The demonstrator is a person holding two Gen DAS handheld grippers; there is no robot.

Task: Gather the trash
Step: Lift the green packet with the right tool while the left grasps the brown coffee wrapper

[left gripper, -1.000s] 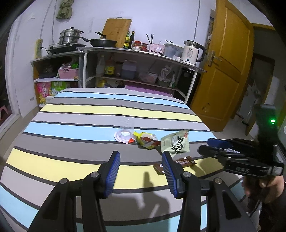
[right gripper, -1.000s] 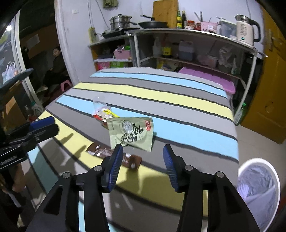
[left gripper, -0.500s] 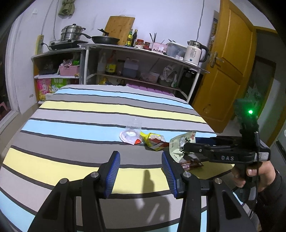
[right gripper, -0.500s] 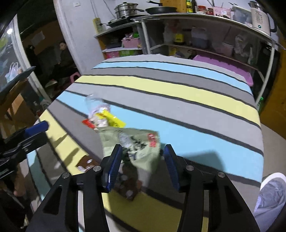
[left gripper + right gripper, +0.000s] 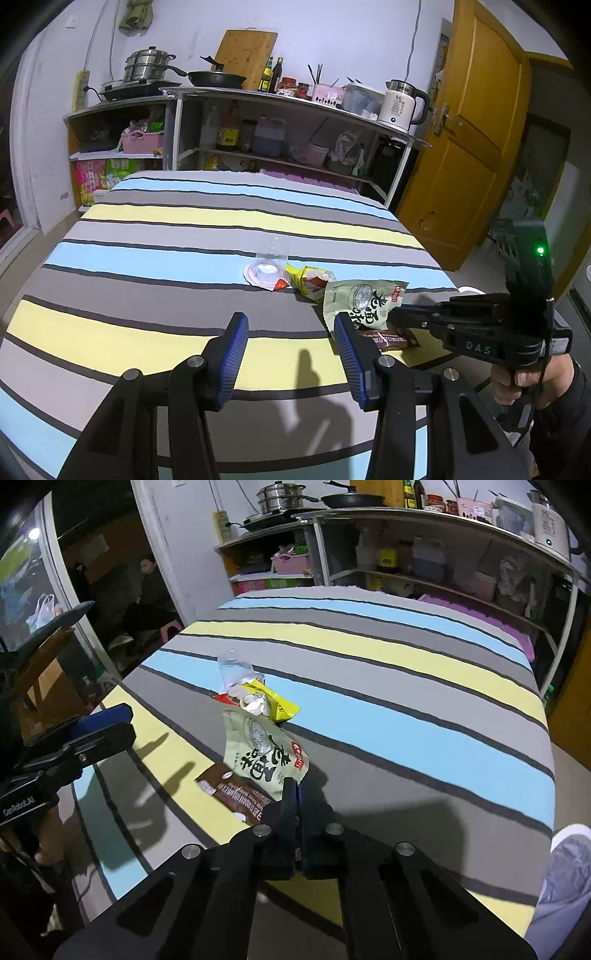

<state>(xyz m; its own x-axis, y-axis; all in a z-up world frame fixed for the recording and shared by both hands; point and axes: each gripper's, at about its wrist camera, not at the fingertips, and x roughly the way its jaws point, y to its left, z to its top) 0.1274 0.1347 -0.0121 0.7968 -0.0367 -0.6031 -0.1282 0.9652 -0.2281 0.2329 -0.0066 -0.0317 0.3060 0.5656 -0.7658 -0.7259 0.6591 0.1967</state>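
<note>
**A:** What does the left wrist camera show?

**B:** A small room with a kitchen shelf (image 5: 295,107) along the back wall, carrying pots, a pan and a kettle, and an orange door (image 5: 476,122) on the right. In front lies a striped cloth (image 5: 184,258) in grey, yellow and blue. The left tongs (image 5: 291,354) hang over its near yellow stripe, blue pads well apart, nothing between them.

**A:** And the trash?

**B:** It sits in a loose row towards the right side: a clear cup (image 5: 271,258) on its side, a yellow wrapper (image 5: 310,278) just beside it, then a green packet (image 5: 364,301), and a brown wrapper (image 5: 388,338) flat on the cloth just below the packet. The right tongs (image 5: 397,315) reach in from the right, held by a hand (image 5: 524,380), with their tip at the packet's right edge.

**A:** The right wrist camera?

**B:** The same cloth (image 5: 406,709), with a doorway on the left and a white bin (image 5: 569,878) at the lower right. The right tongs (image 5: 295,794) have just snapped shut, pads pressed together on the near corner of the green packet (image 5: 262,753). The packet partly covers the brown wrapper (image 5: 232,794). The yellow wrapper (image 5: 269,701) and the cup (image 5: 232,668) lie beyond it. The left tongs (image 5: 110,723) show at the left edge.
</note>
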